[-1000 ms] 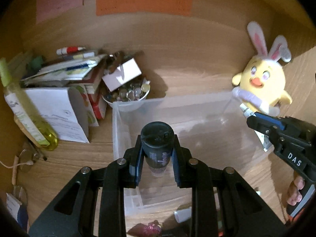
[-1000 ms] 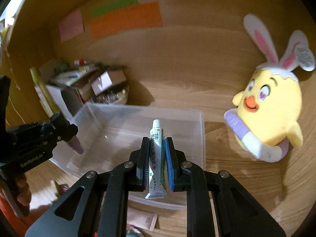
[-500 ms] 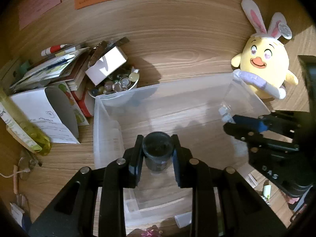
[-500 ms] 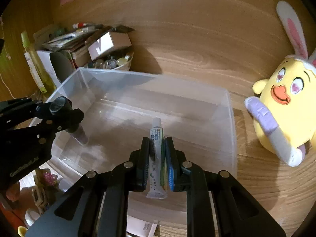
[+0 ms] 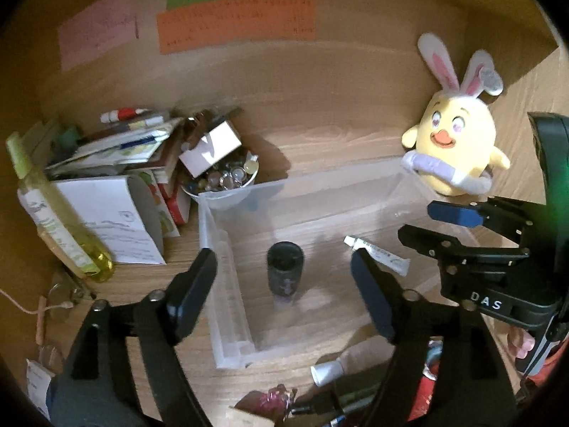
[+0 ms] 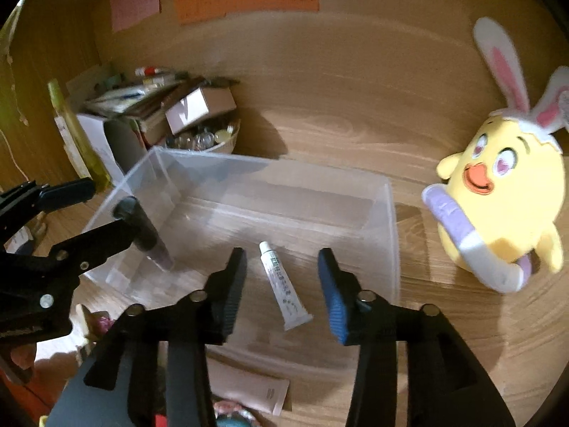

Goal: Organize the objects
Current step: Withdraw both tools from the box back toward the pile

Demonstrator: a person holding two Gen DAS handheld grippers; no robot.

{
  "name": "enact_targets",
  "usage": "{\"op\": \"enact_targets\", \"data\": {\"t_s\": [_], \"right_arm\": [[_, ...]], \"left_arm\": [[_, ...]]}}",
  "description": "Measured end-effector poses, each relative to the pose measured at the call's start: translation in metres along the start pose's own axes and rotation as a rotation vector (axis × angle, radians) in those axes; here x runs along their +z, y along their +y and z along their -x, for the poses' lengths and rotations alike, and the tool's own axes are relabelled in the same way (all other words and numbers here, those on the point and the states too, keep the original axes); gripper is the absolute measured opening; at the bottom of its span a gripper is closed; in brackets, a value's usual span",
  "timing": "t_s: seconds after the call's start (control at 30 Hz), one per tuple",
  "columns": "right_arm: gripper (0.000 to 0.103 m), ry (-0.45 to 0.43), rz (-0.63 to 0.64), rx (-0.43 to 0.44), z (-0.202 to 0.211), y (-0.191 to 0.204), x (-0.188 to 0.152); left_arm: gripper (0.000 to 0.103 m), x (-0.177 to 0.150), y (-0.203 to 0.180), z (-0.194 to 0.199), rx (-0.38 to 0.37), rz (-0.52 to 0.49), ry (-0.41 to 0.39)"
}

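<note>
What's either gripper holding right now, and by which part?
Nothing. Both sets of jaws are opening: the left gripper has let go of the dark bottle and the right gripper of the white tube, both inside the clear bin.

Plush chick (image 6: 505,192) (bunny-eared), perhaps marble-filled bowl (image 5: 222,181).

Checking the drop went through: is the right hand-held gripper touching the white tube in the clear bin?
Apart. The right wrist view shows the white tube lying in the clear bin with gaps to both opening fingers of the right hand-held gripper.
</note>
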State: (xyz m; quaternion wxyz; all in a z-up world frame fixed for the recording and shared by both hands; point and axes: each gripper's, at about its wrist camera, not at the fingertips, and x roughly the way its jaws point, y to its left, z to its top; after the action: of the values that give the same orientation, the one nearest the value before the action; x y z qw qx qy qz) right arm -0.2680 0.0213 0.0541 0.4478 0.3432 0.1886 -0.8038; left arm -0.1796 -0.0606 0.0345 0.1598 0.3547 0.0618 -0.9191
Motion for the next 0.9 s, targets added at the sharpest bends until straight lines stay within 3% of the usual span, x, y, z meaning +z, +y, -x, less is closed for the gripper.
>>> {"op": "enact_targets", "data": {"t_s": [0.23, 0.3, 0.57, 0.9], "right_arm": [[0.077, -0.085, 0.010, -0.019, 0.044, 0.005, -0.017], [0.080, -0.107, 0.005, -0.010, 0.057, 0.007, -0.026], [0.081, -0.144, 0.005, 0.011, 0.088, 0.017, -0.062], [0.081, -0.060, -0.065, 0.057, 0.079, 0.017, -0.117]], "left_arm": [[0.097, -0.017, 0.000, 0.040, 0.046, -0.015, -0.070], [0.097, -0.025, 0.001, 0.050, 0.046, -0.014, -0.075], [0.098, -0.067, 0.004, 0.074, 0.052, 0.008, -0.069], [0.098, -0.121, 0.003, 0.075, 0.035, 0.049, 0.010]]}}
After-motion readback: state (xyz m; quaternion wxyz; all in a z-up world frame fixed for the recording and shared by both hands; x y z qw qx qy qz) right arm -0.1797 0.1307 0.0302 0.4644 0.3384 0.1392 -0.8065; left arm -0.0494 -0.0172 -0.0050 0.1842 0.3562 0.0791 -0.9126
